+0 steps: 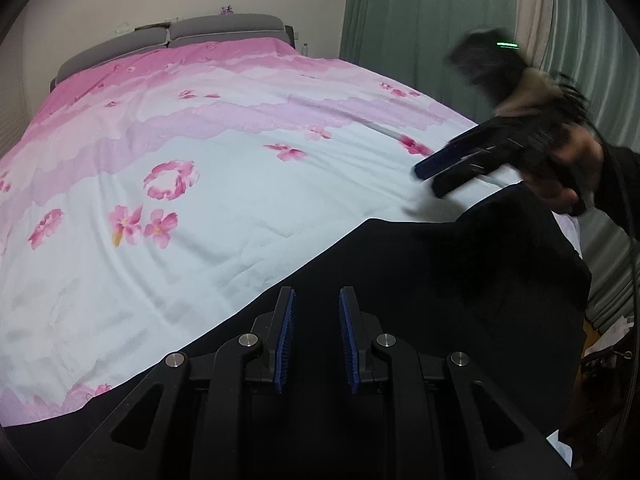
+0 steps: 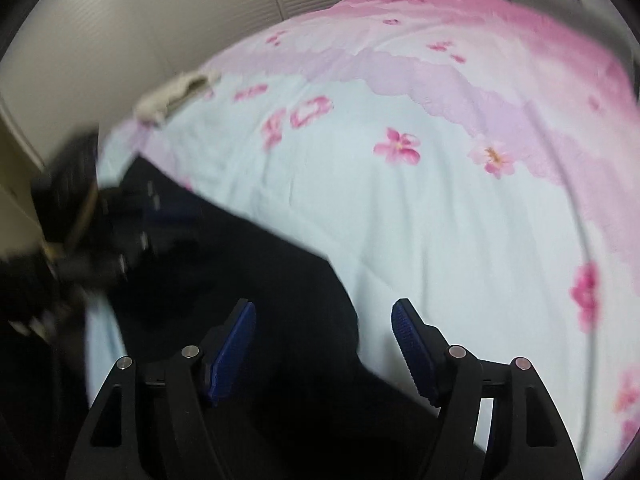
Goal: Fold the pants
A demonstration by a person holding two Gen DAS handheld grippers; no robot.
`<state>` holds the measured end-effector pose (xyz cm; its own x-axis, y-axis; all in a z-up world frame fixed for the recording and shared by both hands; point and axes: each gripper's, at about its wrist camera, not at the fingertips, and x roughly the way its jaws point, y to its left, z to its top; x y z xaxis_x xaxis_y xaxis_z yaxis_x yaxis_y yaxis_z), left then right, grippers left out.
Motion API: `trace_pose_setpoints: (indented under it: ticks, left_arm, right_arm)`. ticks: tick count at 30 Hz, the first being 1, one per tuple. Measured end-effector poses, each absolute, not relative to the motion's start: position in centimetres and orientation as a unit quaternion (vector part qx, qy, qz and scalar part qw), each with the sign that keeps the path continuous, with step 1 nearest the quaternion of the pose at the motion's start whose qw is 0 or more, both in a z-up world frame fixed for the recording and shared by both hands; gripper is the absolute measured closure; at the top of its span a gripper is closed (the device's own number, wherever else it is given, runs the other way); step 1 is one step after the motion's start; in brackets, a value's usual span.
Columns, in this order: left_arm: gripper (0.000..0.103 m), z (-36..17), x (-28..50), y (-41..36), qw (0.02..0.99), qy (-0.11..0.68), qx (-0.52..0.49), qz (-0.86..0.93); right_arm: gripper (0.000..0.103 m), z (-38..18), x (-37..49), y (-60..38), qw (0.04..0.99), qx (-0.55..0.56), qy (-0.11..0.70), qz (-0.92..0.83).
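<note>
Bedroom; bed (image 1: 180, 280) under a smooth floral cotton cover, green curtains (image 1: 420, 12) behind. Black pants (image 1: 460, 280) lie limp and matte along the near edge. Left tongs (image 1: 316, 320) spread narrowly, empty above the cloth; right tongs (image 2: 324, 344) wide apart (blurred). Likely pre-grasp: next, pinch an edge.

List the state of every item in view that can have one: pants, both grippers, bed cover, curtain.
Pants: black, lying on the bed's near edge; fold state unclear.
Left gripper: open, above the pants, holding nothing.
Right gripper: open wide, empty, motion-blurred.
Bed cover: spread over the bed, lightly wrinkled.
Curtain: drawn closed.
</note>
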<state>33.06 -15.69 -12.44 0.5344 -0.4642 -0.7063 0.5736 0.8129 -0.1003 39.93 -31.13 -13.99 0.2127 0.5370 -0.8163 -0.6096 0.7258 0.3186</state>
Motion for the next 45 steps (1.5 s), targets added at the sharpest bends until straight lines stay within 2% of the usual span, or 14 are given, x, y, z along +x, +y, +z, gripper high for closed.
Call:
trace_pose_setpoints:
  ticks: [3, 7, 8, 9, 10, 16, 18, 22, 25, 26, 28, 31, 39, 45]
  left_arm:
    - [0.08, -12.5, 33.0, -15.8, 0.872, 0.383, 0.074, -0.297]
    - [0.08, -12.8, 32.9, -15.8, 0.87, 0.384, 0.084, -0.297]
    - [0.08, -12.9, 32.9, -15.7, 0.87, 0.384, 0.087, -0.296]
    - [0.08, -13.1, 33.0, -15.7, 0.869, 0.385, 0.089, -0.297]
    - [0.08, -13.2, 33.1, -15.6, 0.868, 0.386, 0.09, -0.297]
    - [0.079, -13.4, 32.8, -15.5, 0.87, 0.382, 0.082, -0.301]
    - [0.078, -13.6, 32.7, -15.5, 0.869, 0.383, 0.083, -0.3]
    - [0.078, -13.4, 31.7, -15.2, 0.87, 0.382, 0.085, -0.3]
    - [0.078, -12.7, 30.5, -14.5, 0.872, 0.376, 0.088, -0.3]
    - [0.078, -12.5, 30.2, -14.3, 0.873, 0.375, 0.088, -0.301]
    - [0.078, -11.9, 28.9, -13.8, 0.873, 0.371, 0.092, -0.302]
    - [0.076, -11.2, 26.8, -13.5, 0.871, 0.367, 0.098, -0.311]
    - [0.076, -11.3, 20.1, -13.0, 0.87, 0.352, 0.1, -0.331]
    - [0.076, -12.6, 16.8, -12.3, 0.883, 0.333, 0.097, -0.318]
  right_arm:
    - [0.034, -18.0, 45.0, -31.3, 0.708, 0.06, 0.596, 0.374]
    - [0.048, -24.0, 45.5, -29.8, 0.636, 0.079, 0.661, 0.39]
    - [0.057, -24.2, 45.2, -29.1, 0.632, 0.088, 0.655, 0.404]
    - [0.085, -24.1, 45.2, -29.1, 0.633, 0.094, 0.651, 0.408]
    - [0.091, -23.8, 45.0, -28.6, 0.635, 0.095, 0.646, 0.414]
    - [0.096, -15.5, 42.6, -27.6, 0.727, -0.026, 0.512, 0.456]
    - [0.096, -14.7, 42.6, -28.0, 0.768, -0.066, 0.482, 0.417]
    - [0.095, -19.0, 44.2, -28.0, 0.763, -0.083, 0.552, 0.325]
    - [0.092, -17.9, 41.8, -28.9, 0.814, -0.087, 0.507, 0.27]
    - [0.088, -17.1, 40.8, -29.4, 0.83, -0.079, 0.491, 0.252]
    - [0.059, -14.7, 36.8, -30.8, 0.866, -0.06, 0.45, 0.207]
    - [0.042, -12.4, 30.6, -33.3, 0.891, -0.02, 0.424, 0.162]
    - [0.038, -14.3, 13.5, -38.3, 0.874, 0.216, 0.425, 0.097]
    - [0.037, -22.0, 9.7, -39.7, 0.779, 0.458, 0.421, 0.077]
